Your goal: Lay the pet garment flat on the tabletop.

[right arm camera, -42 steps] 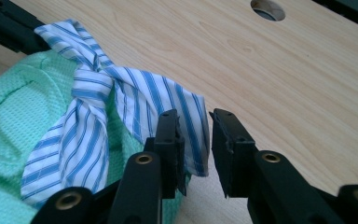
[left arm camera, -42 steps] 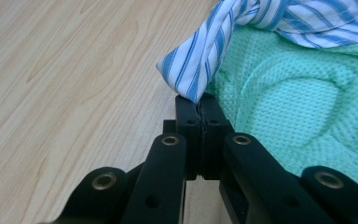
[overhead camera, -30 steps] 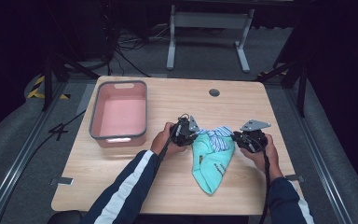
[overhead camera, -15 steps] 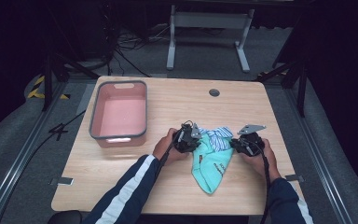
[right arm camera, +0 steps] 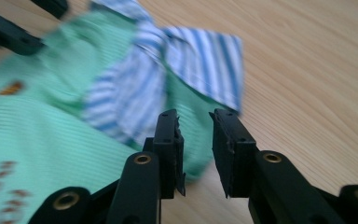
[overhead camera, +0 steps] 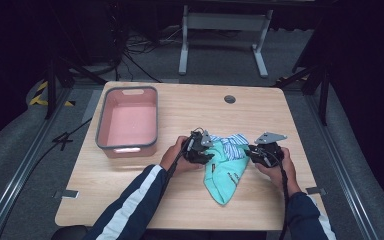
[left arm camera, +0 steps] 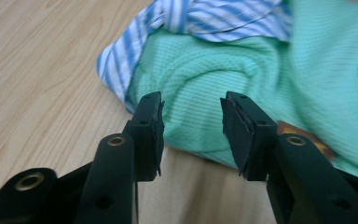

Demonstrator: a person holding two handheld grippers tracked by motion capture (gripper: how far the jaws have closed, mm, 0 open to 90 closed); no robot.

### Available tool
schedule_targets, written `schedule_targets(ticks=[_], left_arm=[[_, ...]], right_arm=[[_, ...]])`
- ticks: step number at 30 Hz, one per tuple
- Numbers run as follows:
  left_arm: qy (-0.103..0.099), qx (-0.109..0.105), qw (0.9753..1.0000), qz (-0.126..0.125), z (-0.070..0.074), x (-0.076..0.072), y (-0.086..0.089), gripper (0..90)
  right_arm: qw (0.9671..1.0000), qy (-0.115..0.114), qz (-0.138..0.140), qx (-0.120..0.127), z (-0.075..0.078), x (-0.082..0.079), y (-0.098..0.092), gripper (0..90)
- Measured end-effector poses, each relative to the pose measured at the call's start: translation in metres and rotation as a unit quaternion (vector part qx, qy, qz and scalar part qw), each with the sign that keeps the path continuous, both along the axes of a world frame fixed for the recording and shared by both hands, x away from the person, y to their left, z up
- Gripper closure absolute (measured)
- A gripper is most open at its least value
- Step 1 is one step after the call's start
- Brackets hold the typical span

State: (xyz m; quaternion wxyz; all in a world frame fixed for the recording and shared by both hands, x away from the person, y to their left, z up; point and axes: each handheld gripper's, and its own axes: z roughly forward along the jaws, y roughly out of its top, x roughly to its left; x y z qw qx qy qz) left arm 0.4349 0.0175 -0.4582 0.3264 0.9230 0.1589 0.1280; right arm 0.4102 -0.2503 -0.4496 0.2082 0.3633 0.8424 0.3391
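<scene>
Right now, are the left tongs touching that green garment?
Apart. The left gripper view shows the left tongs open, bare table between their tips and the green garment.

A crumpled mint-green garment (overhead camera: pixel 225 170) with a blue-striped, seemingly collar-like part lies on the table.

Drawn slightly toward the lower centre of the high view: left gripper (overhead camera: pixel 206 150), right gripper (overhead camera: pixel 251 152) and green garment (overhead camera: pixel 225 172). Striped cloth (overhead camera: pixel 234 141) more bunched between them.

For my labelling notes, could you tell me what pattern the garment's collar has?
The collar has blue and white stripes, clearest in the right gripper view.
</scene>
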Motion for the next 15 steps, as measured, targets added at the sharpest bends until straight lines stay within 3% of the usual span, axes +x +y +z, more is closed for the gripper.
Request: schedule_targets(ticks=[2, 3, 8, 12, 15], left_arm=[[0.004, 0.0, 1.0, -0.006, 0.001, -0.003, 0.002, 58.1], [0.007, 0.007, 0.9998, -0.015, 0.0, -0.009, 0.005, 57.8], [0.009, 0.025, 0.9992, -0.03, -0.006, -0.02, 0.006, 56.2], [0.01, 0.01, 0.9995, -0.029, -0.01, -0.024, 0.009, 52.6], [0.015, -0.003, 0.9996, -0.024, -0.012, -0.023, 0.013, 51.5]], right_arm=[[0.9999, -0.003, 0.015, 0.005, 0.004, -0.005, 0.004, 70.6], [0.9987, -0.015, 0.048, 0.011, 0.01, -0.018, 0.016, 69.6], [0.9926, -0.019, 0.12, 0.005, 0.011, -0.043, 0.047, 66.4], [0.988, -0.012, 0.154, 0.002, 0.005, -0.053, 0.069, 62.0], [0.9866, -0.009, 0.163, -0.003, -0.001, -0.055, 0.078, 58.4]])
